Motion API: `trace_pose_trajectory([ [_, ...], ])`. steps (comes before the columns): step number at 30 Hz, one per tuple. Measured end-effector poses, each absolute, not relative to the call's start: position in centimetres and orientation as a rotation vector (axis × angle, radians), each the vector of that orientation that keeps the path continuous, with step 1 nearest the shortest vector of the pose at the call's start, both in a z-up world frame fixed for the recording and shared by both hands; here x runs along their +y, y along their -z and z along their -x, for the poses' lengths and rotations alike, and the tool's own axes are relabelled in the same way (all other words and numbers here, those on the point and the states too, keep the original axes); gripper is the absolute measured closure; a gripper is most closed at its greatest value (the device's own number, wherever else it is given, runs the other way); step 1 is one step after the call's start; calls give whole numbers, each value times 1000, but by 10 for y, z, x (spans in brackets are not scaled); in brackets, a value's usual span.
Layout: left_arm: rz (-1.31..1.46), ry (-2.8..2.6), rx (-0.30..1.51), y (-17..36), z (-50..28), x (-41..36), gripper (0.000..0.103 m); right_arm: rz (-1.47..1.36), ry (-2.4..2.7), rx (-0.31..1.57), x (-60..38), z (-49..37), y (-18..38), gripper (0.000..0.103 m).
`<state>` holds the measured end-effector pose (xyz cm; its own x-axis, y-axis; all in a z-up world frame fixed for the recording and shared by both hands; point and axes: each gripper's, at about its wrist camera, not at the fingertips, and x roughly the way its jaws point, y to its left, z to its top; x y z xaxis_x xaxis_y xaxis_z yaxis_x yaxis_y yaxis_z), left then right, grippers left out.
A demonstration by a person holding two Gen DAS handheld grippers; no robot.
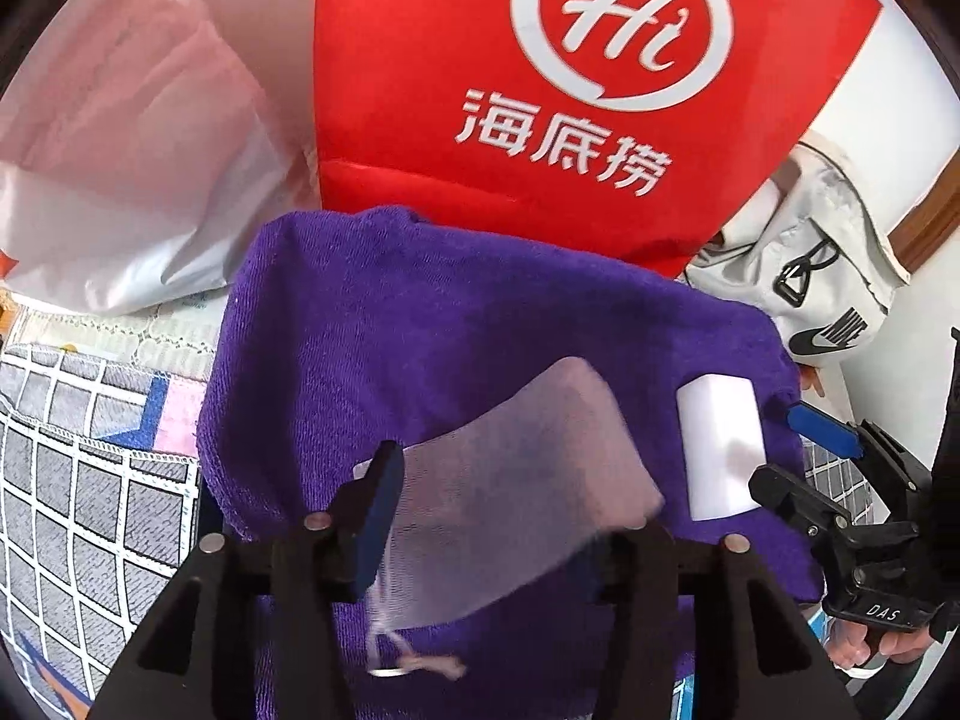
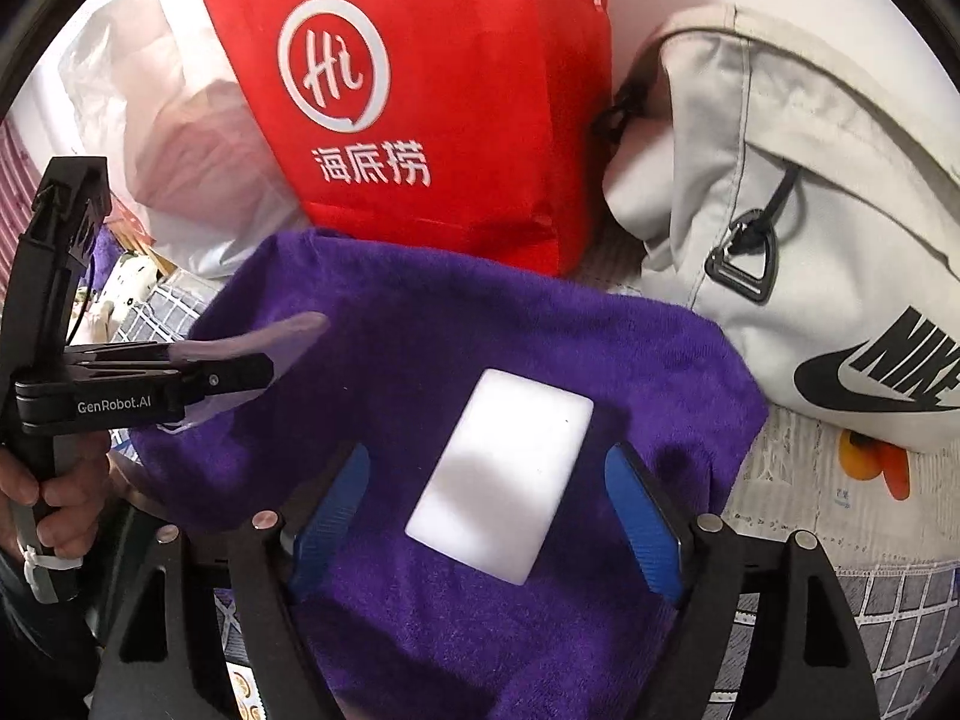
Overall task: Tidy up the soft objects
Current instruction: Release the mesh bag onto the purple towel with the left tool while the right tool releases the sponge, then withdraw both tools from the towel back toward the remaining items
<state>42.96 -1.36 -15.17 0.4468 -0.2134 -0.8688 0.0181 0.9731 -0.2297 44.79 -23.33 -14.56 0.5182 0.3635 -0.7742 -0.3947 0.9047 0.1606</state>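
Observation:
A purple towel (image 1: 420, 330) lies spread flat, also in the right wrist view (image 2: 480, 312). A white rectangular sponge (image 2: 501, 474) rests on it; it also shows in the left wrist view (image 1: 720, 444). My left gripper (image 1: 504, 510) is shut on a sheer mesh drawstring pouch (image 1: 510, 498) and holds it above the towel; in the right wrist view the pouch (image 2: 264, 342) sticks out of that gripper (image 2: 240, 366) at the left. My right gripper (image 2: 489, 516) is open, its blue fingers on either side of the sponge, just above it.
A red paper bag (image 1: 540, 90) with a white logo stands behind the towel. A translucent plastic bag (image 1: 120, 150) lies to its left. A white Nike bag (image 2: 810, 240) sits at the right. A grid-patterned cloth (image 1: 90, 480) covers the surface.

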Motion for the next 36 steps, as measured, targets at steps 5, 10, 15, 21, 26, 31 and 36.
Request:
trace_pose_trajectory([
  [5, 163, 141, 1076, 139, -423, -18, 54, 30, -439, 888, -237, -444, 135, 22],
  [10, 133, 108, 1031, 121, -413, -17, 53, 19, -431, 826, -245, -432, 118, 22],
  [15, 130, 109, 1021, 104, -404, -12, 53, -23, -447, 756, -248, -422, 95, 22],
  [21, 117, 75, 979, 80, -384, -4, 53, -17, -437, 747, -248, -404, 77, 22],
  [26, 152, 116, 957, 56, -362, -2, 53, -1, -418, 721, -251, -376, 62, 22],
  [31, 117, 136, 917, 32, -327, -4, 53, -11, -407, 698, -256, -340, 50, 22],
  [36, 141, 152, 899, 23, -289, 6, 53, -41, -394, 690, -266, -299, 47, 22],
])
